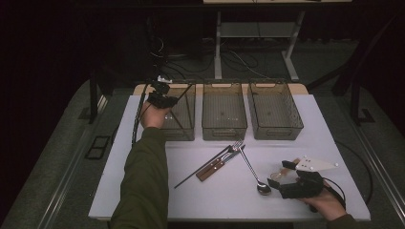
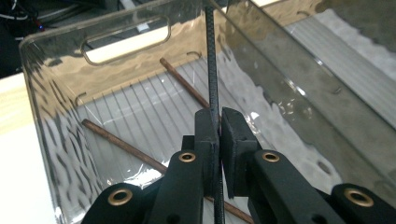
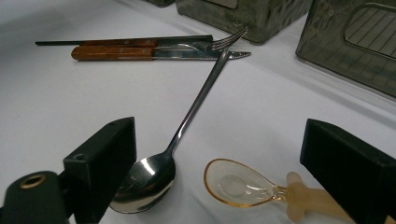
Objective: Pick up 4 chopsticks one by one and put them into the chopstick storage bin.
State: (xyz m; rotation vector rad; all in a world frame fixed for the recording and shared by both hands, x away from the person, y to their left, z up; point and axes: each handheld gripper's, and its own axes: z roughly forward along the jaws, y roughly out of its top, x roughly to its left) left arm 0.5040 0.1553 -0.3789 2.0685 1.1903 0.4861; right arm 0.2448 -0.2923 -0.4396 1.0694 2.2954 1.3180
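— Right gripper (image 1: 286, 177) at the tabletop's near right corner: jaws wide, empty, over the metal spoon (image 3: 154, 175) and amber spoon (image 3: 243, 185).

— Left gripper (image 2: 218, 135)?

— Clamped mid-shaft on a black chopstick (image 2: 211, 56), light, stiff, slippery, over the far-left bin (image 1: 187, 130).

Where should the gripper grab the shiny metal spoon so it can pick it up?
Probably by the thin straight handle, near its middle, coming from above. The metal spoon lies flat on the white table with its round bowl toward the open right gripper; the bowl is wide and slippery, the handle narrow enough to fit between the jaws.
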